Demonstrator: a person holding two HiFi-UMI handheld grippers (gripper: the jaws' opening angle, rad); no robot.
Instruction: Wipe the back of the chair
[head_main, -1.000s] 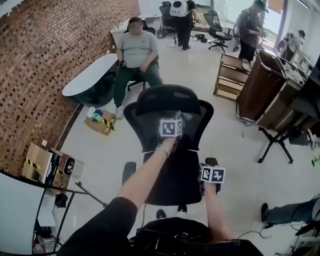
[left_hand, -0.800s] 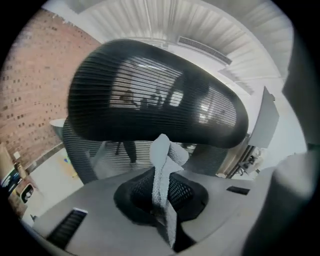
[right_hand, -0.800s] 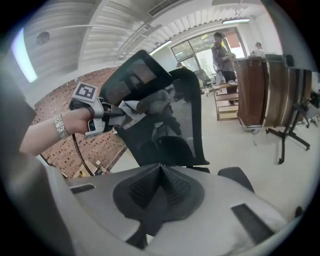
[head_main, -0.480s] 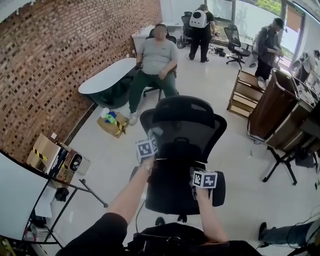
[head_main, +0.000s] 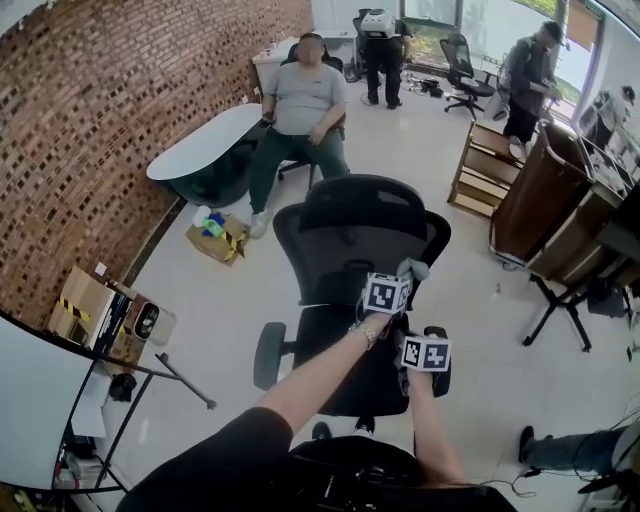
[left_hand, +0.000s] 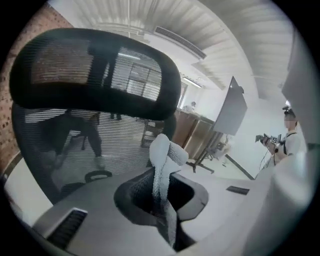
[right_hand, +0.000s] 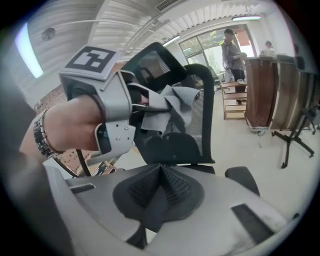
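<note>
evidently limp, the cloth (left_hand: 162, 162) sat pinched in the left gripper's (left_hand: 161, 200) closed fingers by the springy chair back (head_main: 345, 245); right gripper's (right_hand: 160, 192) fingers met empty.

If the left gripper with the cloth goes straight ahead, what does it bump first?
Probably the chair's mesh back, near its right edge below the headrest. The cloth in the left gripper would touch first, though depth is unclear.

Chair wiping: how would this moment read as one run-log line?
left tool: shut on cloth | cloth: at right edge of chair back | right tool: shut, empty
</note>
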